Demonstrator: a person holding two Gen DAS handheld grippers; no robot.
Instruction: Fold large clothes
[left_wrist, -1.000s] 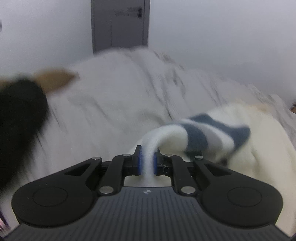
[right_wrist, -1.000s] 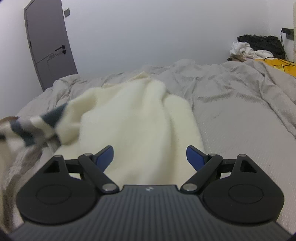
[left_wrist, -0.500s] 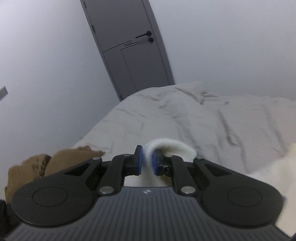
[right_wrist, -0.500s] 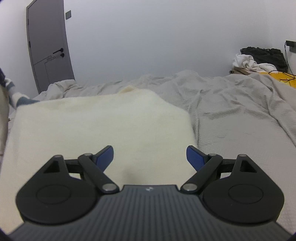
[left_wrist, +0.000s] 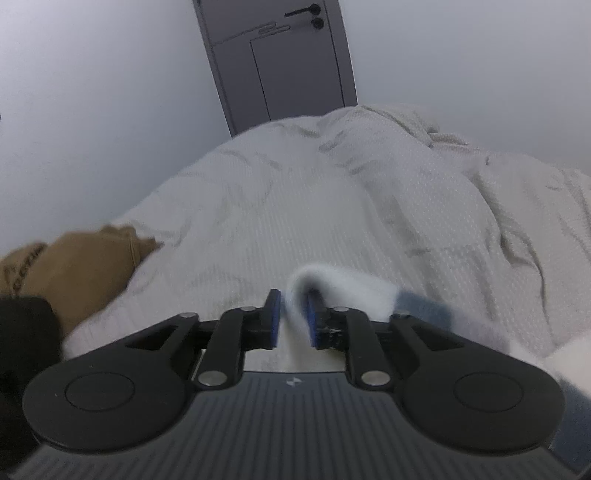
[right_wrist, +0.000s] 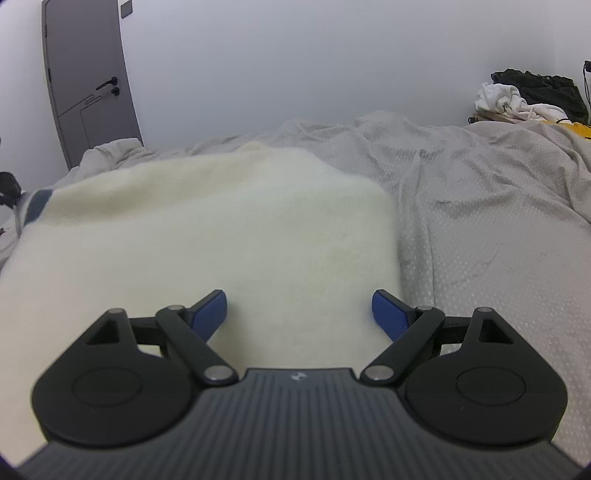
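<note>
Left gripper: we see its jaws just been opening, now slightly apart, the sweater's white striped cuff looped between them, loose against the right pad. Right gripper spread wide, nothing held, low centre over the cream sweater spread flat on the grey bedcover. Brown garment left edge, grey door top centre.
</note>
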